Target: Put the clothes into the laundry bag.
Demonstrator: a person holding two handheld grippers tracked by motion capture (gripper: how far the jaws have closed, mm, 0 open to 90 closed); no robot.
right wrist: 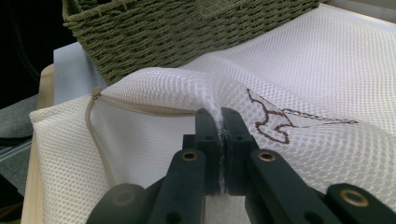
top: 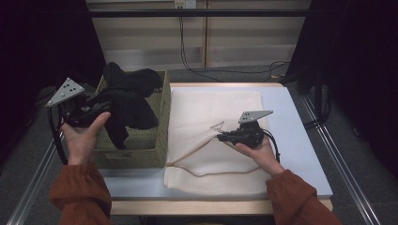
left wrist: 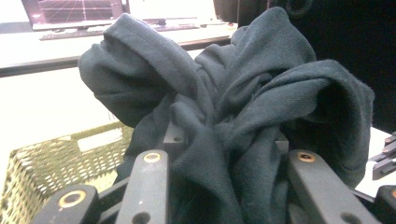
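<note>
The left gripper [top: 96, 108] clamps a dark garment [top: 129, 101] bunched above the woven basket [top: 159, 140], not yet clear of it. The right gripper [top: 223, 136] pinches the white mesh bag [top: 206, 108] (lifted at its drawstring edge) on the table [top: 300, 140]; loading the bag likely remains.

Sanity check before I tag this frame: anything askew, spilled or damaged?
Nothing damaged or spilled. The dark garment hangs bunched from the left gripper over the woven basket; the right gripper pinches up the white mesh laundry bag, its drawstring trailing loose.
</note>
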